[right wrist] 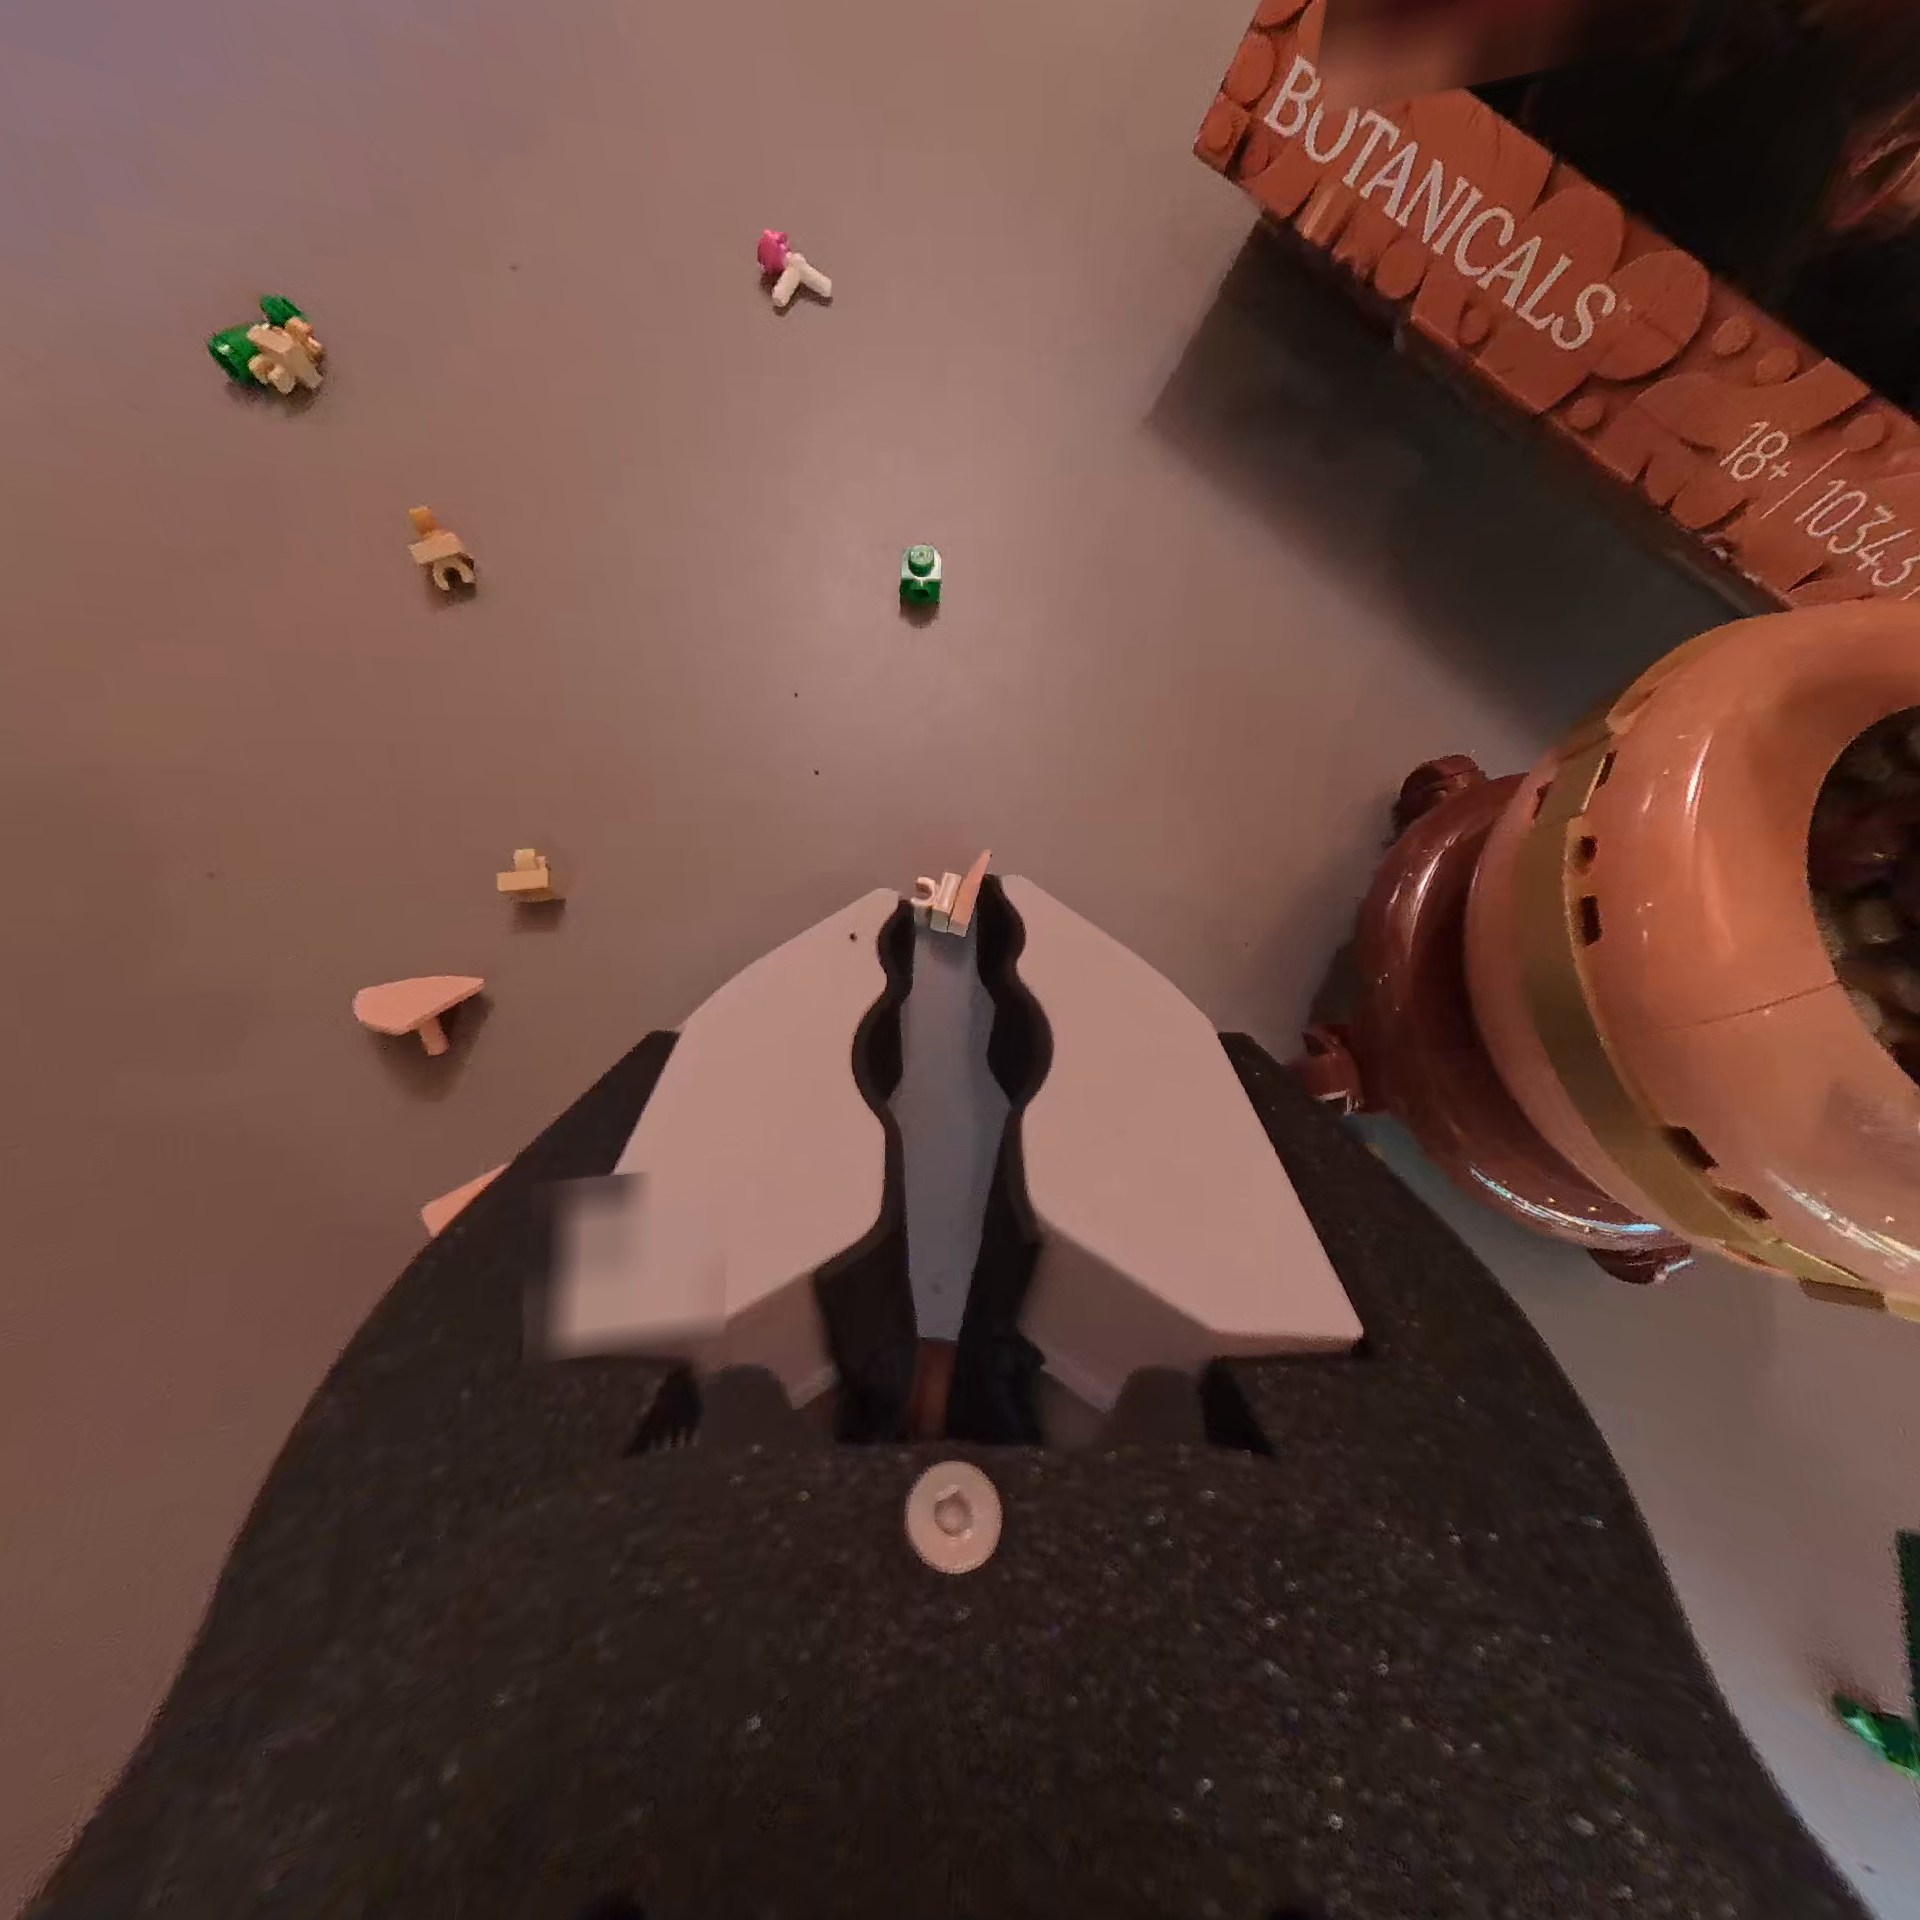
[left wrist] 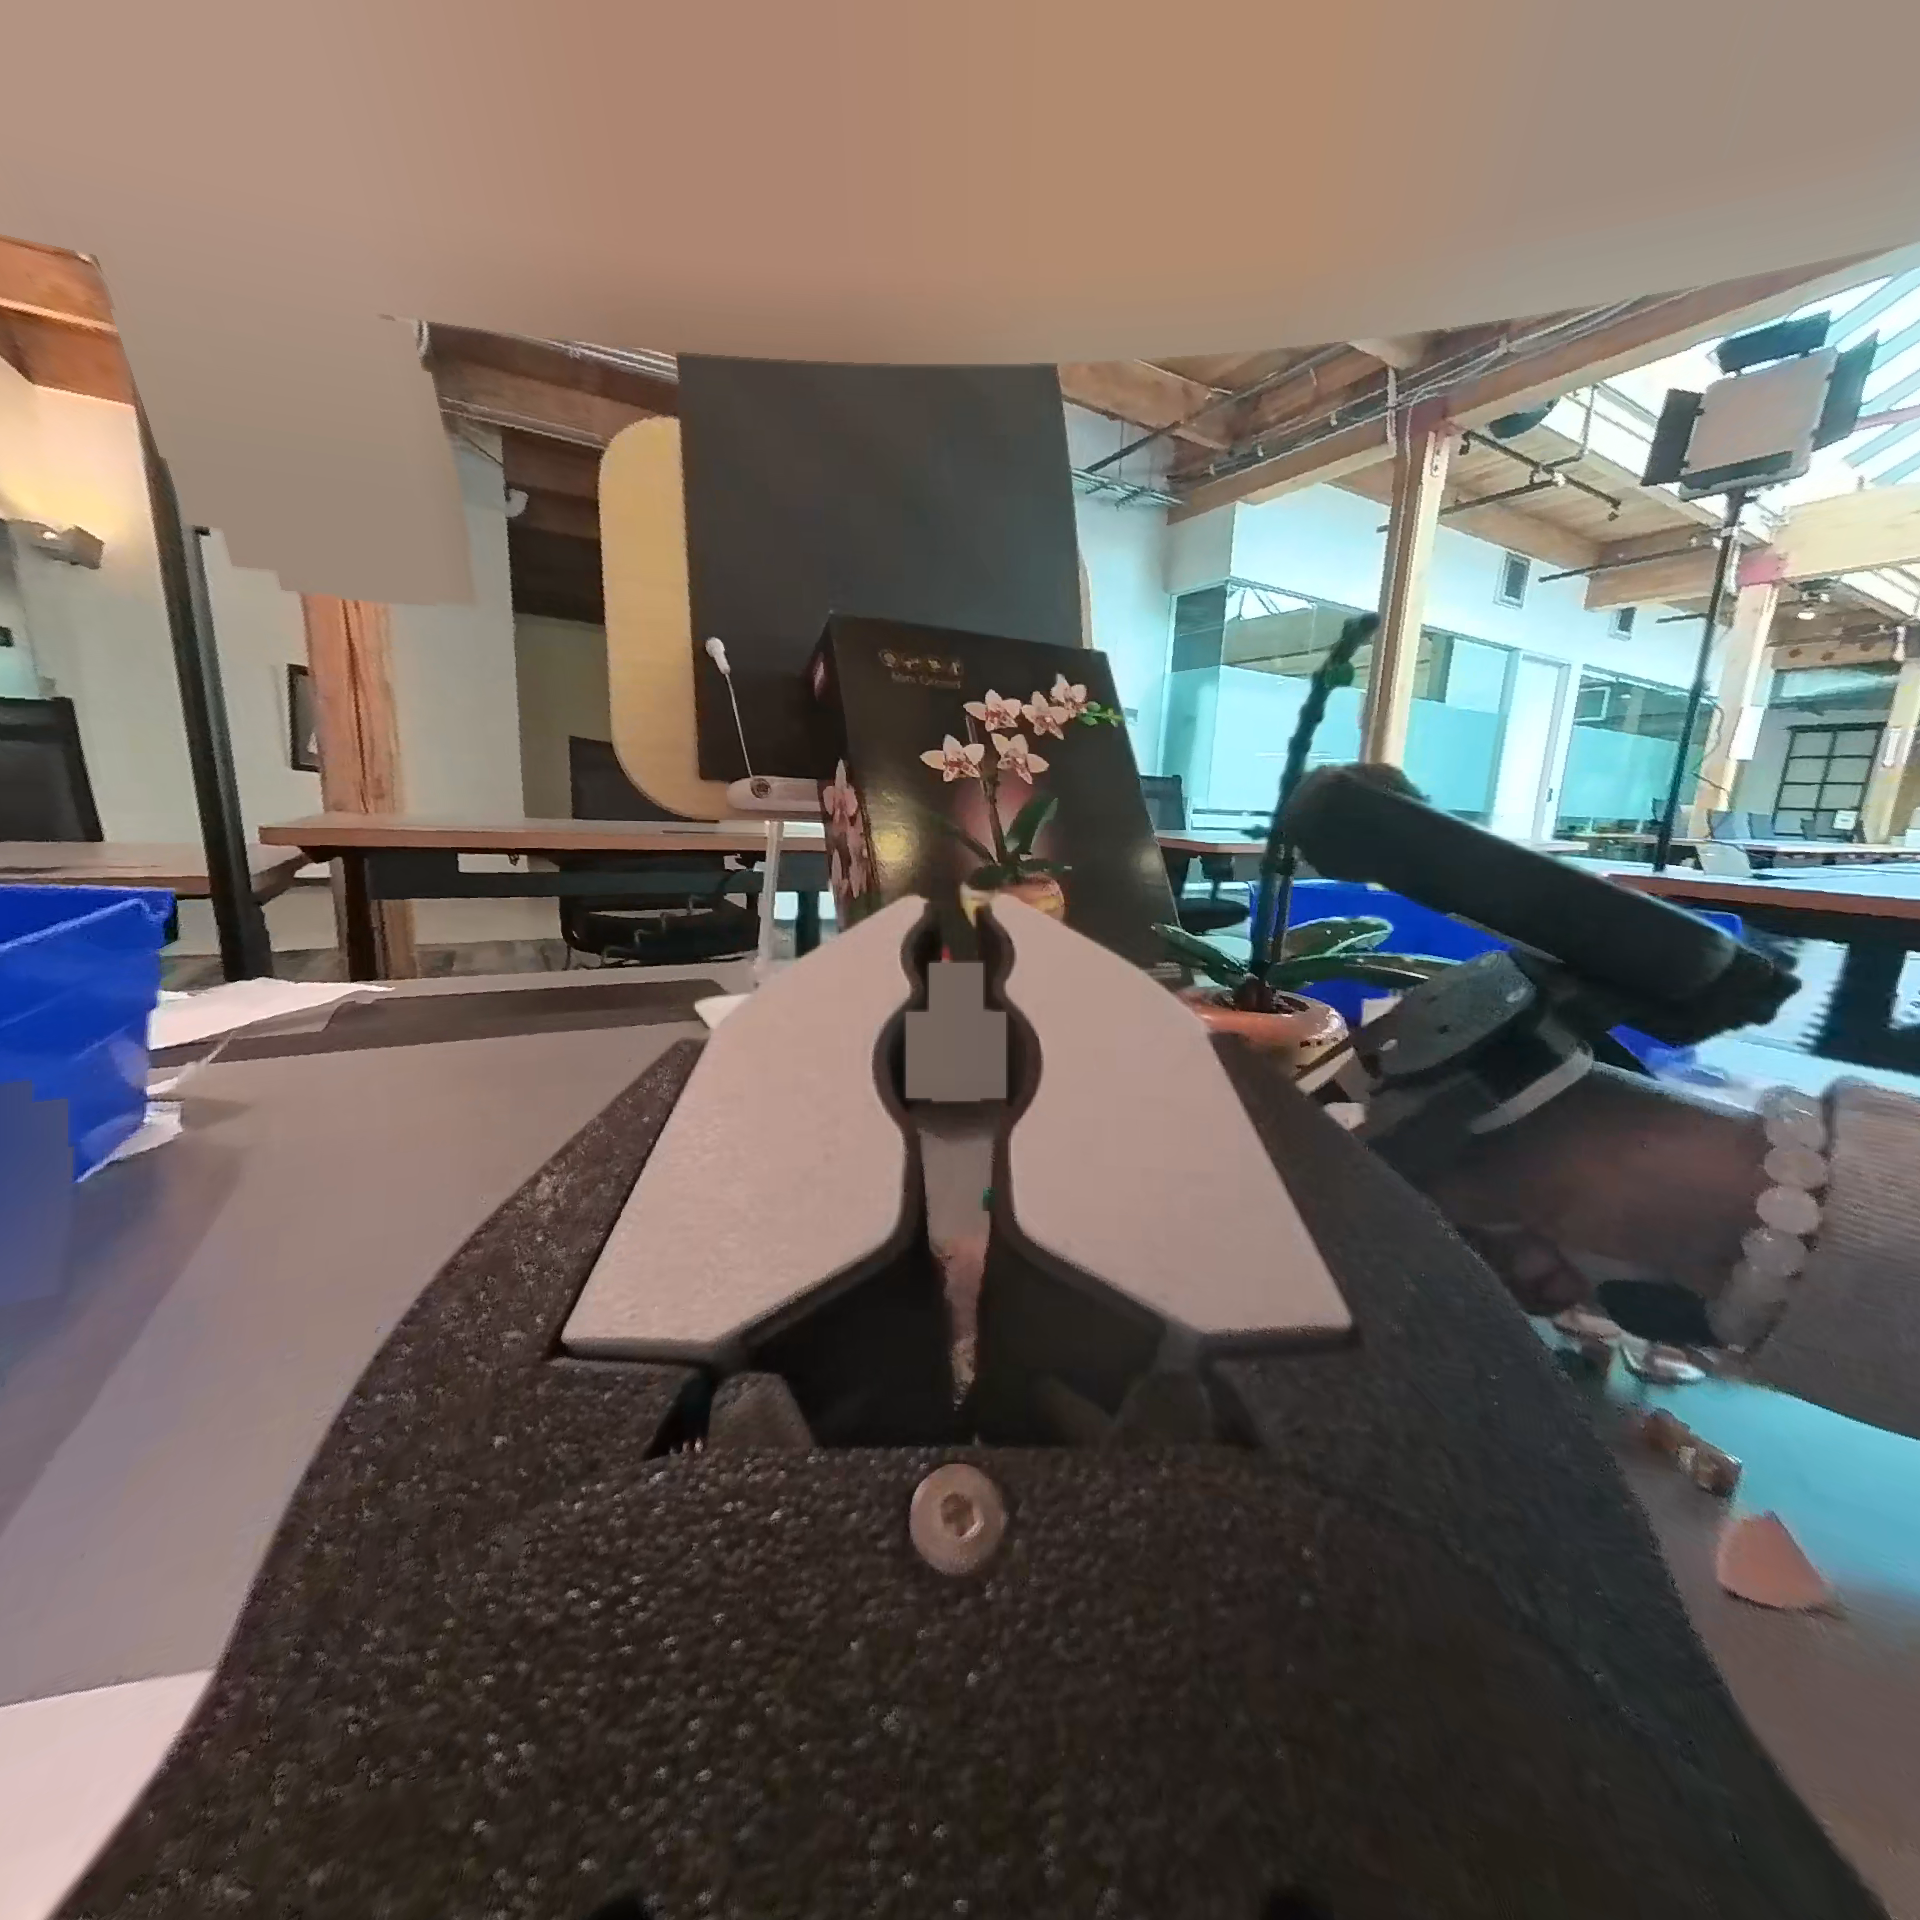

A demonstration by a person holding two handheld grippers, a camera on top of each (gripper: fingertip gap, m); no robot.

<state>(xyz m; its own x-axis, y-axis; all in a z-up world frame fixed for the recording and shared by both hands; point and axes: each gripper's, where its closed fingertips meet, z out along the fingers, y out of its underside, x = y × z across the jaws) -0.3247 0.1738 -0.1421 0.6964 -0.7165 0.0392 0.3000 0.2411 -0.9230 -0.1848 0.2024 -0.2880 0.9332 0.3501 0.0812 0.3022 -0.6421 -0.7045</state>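
My left gripper point(left wrist: 961, 914) is shut on a small pale brick piece point(left wrist: 977, 900) at its fingertips and holds it above the grey table point(left wrist: 312, 1247). Ahead stands a dark box with an orchid picture point(left wrist: 997, 769). To its right is a brick-built pot with a green stem point(left wrist: 1262, 1013). My right gripper point(right wrist: 951, 894) points down at the table and is shut on a small tan and pink piece point(right wrist: 956, 896). The pot point(right wrist: 1662, 987) is close on its right. A hand point(left wrist: 1558, 1174) holds that gripper in the left wrist view.
Loose pieces lie on the table: a green and tan cluster point(right wrist: 265, 348), a pink and white piece point(right wrist: 792, 265), a green stud point(right wrist: 920, 577), tan clips point(right wrist: 442, 551), a pink petal point(right wrist: 416, 1008). The box edge point(right wrist: 1507, 260) is at upper right. A blue bin point(left wrist: 73, 1039) stands left.
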